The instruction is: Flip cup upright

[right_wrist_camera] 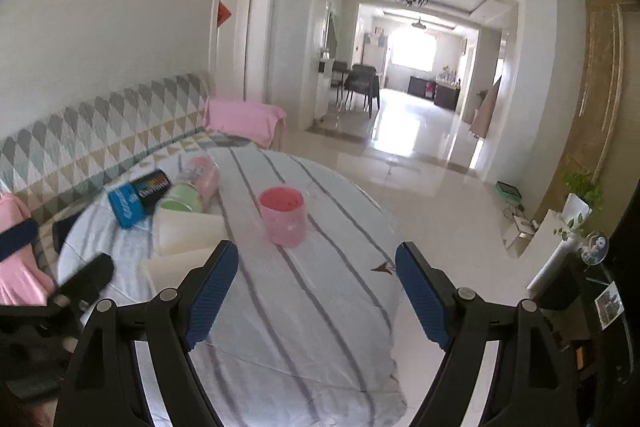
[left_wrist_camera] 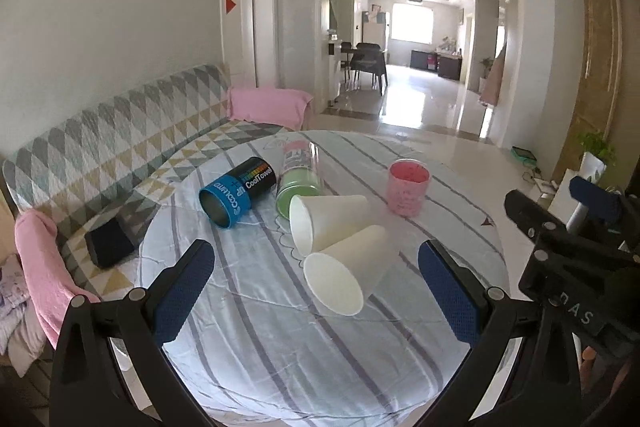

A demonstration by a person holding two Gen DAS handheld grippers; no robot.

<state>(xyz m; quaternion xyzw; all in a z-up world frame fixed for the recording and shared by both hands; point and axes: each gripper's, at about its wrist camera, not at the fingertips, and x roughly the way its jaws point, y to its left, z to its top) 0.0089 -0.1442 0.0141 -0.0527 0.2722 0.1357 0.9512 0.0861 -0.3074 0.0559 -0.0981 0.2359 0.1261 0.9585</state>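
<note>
Two white paper cups lie on their sides on the striped tablecloth: the near one (left_wrist_camera: pixel 347 270) with its mouth toward me, the far one (left_wrist_camera: pixel 325 223) behind it. A pink cup (left_wrist_camera: pixel 408 188) stands upright, also in the right wrist view (right_wrist_camera: pixel 284 216). My left gripper (left_wrist_camera: pixel 316 287) is open, just short of the near white cup, nothing between its blue pads. My right gripper (right_wrist_camera: pixel 316 291) is open and empty over the table's right part; the white cups (right_wrist_camera: pixel 188 231) lie to its left.
A blue and black can (left_wrist_camera: pixel 236 191) and a green and pink can (left_wrist_camera: pixel 300 179) lie on their sides behind the white cups. The round table (left_wrist_camera: pixel 280 347) stands beside a patterned sofa (left_wrist_camera: pixel 100 147). A black box (left_wrist_camera: pixel 109 242) lies on the sofa. Tiled floor lies to the right.
</note>
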